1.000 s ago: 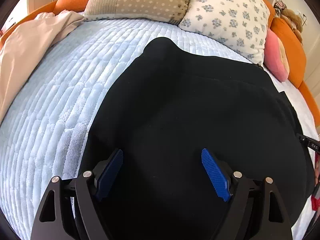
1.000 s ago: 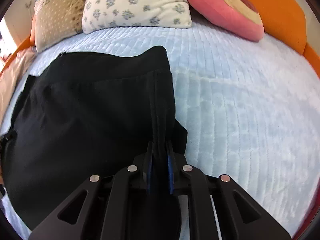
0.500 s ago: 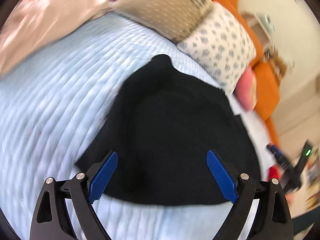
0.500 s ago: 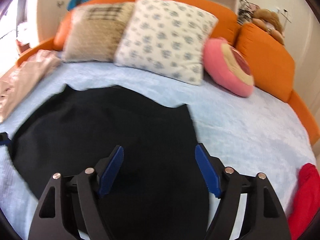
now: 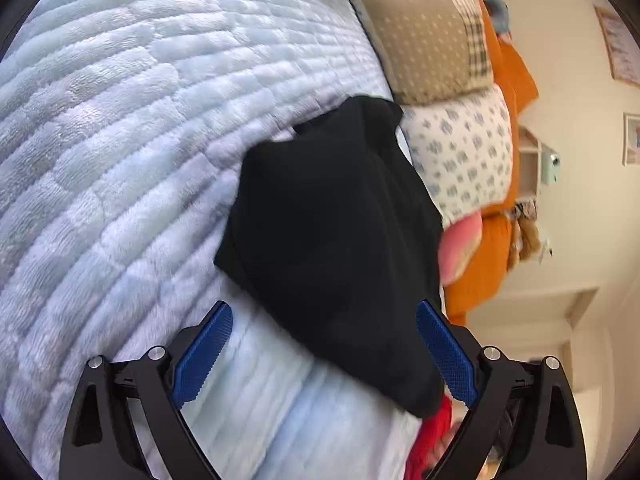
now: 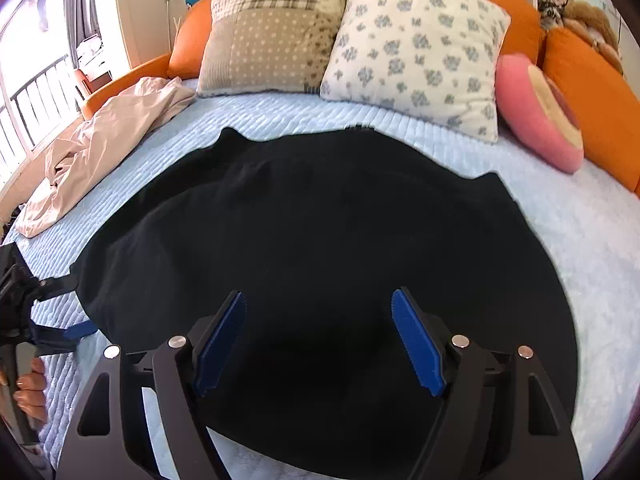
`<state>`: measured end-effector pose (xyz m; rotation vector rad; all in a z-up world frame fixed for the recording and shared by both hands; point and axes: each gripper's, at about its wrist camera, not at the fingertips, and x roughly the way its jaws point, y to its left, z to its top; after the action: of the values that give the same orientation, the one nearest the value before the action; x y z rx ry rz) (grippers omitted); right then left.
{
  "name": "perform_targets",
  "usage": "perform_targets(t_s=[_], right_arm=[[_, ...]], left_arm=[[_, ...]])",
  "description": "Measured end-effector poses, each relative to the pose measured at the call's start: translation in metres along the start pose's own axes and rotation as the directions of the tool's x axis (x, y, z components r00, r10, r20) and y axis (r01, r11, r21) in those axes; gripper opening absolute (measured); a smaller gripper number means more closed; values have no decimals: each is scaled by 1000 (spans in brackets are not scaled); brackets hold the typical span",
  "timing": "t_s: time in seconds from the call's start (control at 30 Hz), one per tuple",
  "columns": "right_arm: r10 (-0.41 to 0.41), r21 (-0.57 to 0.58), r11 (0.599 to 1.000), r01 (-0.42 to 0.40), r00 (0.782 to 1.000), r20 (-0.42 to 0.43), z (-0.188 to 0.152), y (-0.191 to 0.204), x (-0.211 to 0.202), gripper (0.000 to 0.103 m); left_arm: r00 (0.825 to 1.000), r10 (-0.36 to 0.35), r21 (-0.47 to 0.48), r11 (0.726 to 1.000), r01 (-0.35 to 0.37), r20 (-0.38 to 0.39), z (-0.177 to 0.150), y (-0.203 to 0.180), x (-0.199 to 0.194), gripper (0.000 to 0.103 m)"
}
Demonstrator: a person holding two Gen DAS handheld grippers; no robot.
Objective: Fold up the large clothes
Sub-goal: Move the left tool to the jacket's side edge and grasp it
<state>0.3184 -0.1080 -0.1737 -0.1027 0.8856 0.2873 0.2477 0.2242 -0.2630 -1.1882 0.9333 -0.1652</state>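
Observation:
A folded black garment (image 6: 320,240) lies flat on the light blue quilted bed (image 6: 592,248). In the left wrist view the garment (image 5: 336,236) shows ahead and to the right on the bed (image 5: 112,152), with the view rolled sideways. My right gripper (image 6: 320,336) is open and empty, held above the garment's near part. My left gripper (image 5: 324,348) is open and empty, off the garment's left edge; it also shows at the far left of the right wrist view (image 6: 24,312).
A beige patchwork pillow (image 6: 272,36), a floral white pillow (image 6: 416,48) and a pink round cushion (image 6: 540,112) lean on the orange headboard (image 6: 584,80). A crumpled pale pink cloth (image 6: 100,148) lies at the bed's left. Something red (image 5: 432,436) lies near the bed's edge.
My right gripper has let go of the garment's edge, opened and pulled back. My left gripper has drawn back to the left and rolled sideways. The garment now lies flat.

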Motion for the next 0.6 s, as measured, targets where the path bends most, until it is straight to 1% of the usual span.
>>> perform_targets(t_s=[0.07,0.13,0.3,0.4,0.47,0.5,0.53,0.57,0.6], right_arm=[[9,11,1000,-9,1000,-5,-3,1,4,75],[10,13,1000,-10,1000,-4,-5,-1,5,75],[33,57,998,-34,999,19,-6,-10,0,75],[39,75,996,-41,999,27,-6,-14,-4,75],[43,80,996,-45,999,27,-6,-15,-4,75],[42,79,996,-44,999,25,-7,-15,-4,75],[42,80,996,-44,999,23,-8,-14,-4,75],[46,84,995,-47,999,20,-10,-14,-3,75],[52,88,995,-53,999,15,-11,-13,-2,75]], left_arm=[[999,-24,-9,1000,24,36,4,0,1,94],[998,-44,-25,999,45,50,10,-4,8,95],[996,-64,-31,997,66,55,19,-12,17,96],[998,-48,-4,999,48,51,23,-18,24,96],[998,-21,22,1000,20,60,21,-18,28,94],[998,-8,31,1000,6,67,20,-17,28,89],[997,21,43,999,-25,80,17,-17,27,72],[995,51,48,997,-55,89,14,-15,28,60],[994,48,33,998,-52,97,13,-9,27,56]])
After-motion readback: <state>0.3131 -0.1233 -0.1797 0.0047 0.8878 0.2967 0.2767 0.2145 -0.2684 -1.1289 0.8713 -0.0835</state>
